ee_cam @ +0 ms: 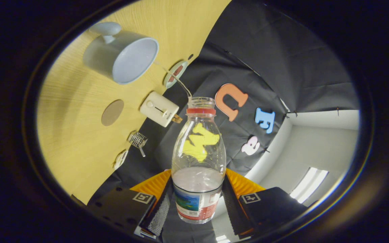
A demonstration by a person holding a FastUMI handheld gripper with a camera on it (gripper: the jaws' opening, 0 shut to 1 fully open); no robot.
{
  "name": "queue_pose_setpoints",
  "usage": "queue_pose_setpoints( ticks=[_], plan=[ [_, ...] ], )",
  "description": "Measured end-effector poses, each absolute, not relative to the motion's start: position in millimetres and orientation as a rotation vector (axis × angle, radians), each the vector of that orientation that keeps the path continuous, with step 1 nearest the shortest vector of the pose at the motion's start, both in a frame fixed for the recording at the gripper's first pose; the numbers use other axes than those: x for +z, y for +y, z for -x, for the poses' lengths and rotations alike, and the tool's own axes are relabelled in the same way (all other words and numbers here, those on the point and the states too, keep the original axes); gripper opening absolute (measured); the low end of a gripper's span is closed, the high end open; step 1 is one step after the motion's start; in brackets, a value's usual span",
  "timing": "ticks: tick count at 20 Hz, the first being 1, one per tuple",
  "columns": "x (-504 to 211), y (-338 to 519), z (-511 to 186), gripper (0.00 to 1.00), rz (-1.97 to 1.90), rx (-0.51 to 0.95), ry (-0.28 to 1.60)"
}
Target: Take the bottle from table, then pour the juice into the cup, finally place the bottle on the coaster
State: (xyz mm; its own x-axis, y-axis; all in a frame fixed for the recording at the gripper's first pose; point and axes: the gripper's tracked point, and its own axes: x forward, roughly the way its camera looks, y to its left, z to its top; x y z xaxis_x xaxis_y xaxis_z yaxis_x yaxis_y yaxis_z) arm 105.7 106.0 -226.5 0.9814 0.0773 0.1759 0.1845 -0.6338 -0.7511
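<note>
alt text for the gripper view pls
Gripper shut on an uncapped clear bottle, liquid low inside, view tilted. Beyond it, on the wooden table: a white cup, a round coaster, a small white box.

Tilted close view along the tool (198, 202)

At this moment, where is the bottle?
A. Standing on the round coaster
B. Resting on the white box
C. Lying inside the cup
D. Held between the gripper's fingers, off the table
D: the bottle sits clamped between the two fingers of the gripper, with the cup and coaster well beyond it on the table.
</note>
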Motion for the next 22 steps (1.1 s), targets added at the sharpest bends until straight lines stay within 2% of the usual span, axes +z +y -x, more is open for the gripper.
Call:
queue_pose_setpoints(
  ticks=[9, 15, 22],
  plan=[
    [-225.1, 111.5, -109.8, 0.80, 2.329, -0.188, -0.187],
    [-225.1, 126.3, -102.4, 0.80, 2.387, -0.193, -0.263],
    [-213.8, 104.3, -99.6, 0.80, 2.239, -0.237, -0.177]
  ],
)
